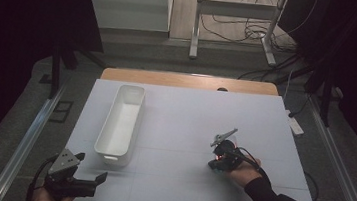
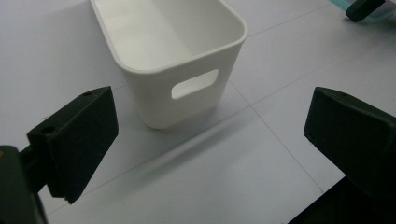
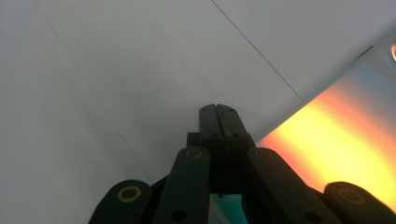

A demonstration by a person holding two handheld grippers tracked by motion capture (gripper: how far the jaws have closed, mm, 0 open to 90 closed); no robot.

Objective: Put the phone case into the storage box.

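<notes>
1. The high view looks forward and down over the whole table [image 1: 188,131].
2. The left gripper view sits close to the white bin [image 2: 173,51], shared with the high view [image 1: 121,119].
3. The right gripper view faces the tabletop [image 3: 116,70] at close range.

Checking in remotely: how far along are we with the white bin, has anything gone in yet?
Nothing looks done: the white bin appears empty. In hand: the right hand-held gripper sits low on the table, right of the bin, jaws shut; whether it grips anything I cannot tell. The left hand-held gripper waits open near the bin's handle end. Left: anything meant for the bin must yet be loaded.
</notes>
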